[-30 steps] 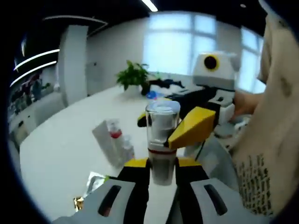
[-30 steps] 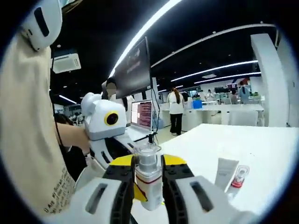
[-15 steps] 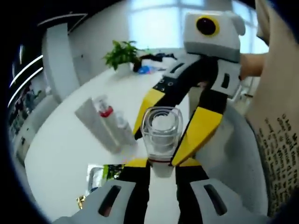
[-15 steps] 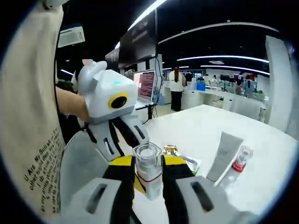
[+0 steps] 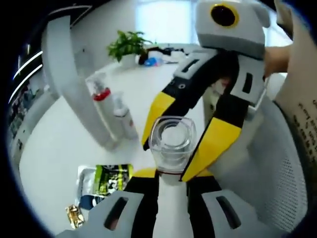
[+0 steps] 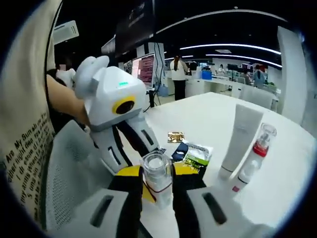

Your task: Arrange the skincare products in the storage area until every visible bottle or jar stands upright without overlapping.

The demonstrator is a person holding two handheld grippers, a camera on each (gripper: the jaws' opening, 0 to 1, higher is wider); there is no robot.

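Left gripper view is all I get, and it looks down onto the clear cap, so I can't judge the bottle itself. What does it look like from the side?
Observer: In the right gripper view the bottle shows side-on between the right gripper's fingers. There is something white inside the clear cap and a red band around the body below it.
Operator: And what lies beyond the white tube over there?
Observer: Past the white tube the table ends. A person stands beyond it, near a lit monitor.
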